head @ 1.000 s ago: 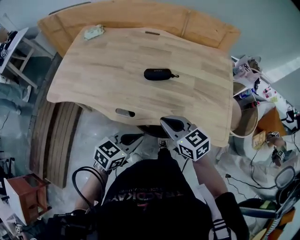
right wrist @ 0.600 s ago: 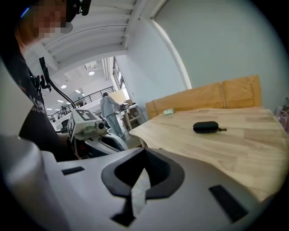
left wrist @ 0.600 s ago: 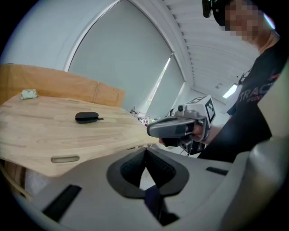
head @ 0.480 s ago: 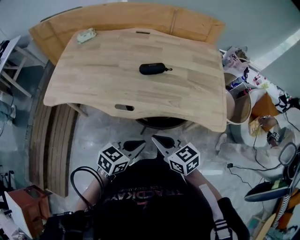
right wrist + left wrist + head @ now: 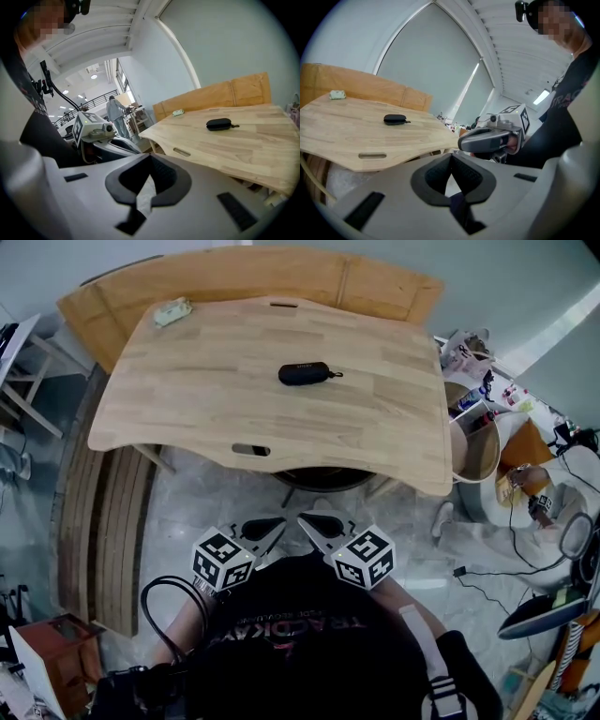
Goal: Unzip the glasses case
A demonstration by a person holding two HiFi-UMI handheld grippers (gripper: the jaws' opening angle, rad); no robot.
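The black oval glasses case [image 5: 303, 373] lay on the pale wooden surface [image 5: 206, 399], well clear of every edge, with bare wood all round. At six o'clock, beyond the near edge, the left gripper [image 5: 263, 527] and right gripper [image 5: 320, 524] were both closed and empty.

Too small to tell: zipped or unzipped state of glasses case [image 5: 304, 373] at middle of table [image 5: 206, 395]; likewise unidentifiable, pale scrap [image 5: 172, 310] at table's far-left corner.
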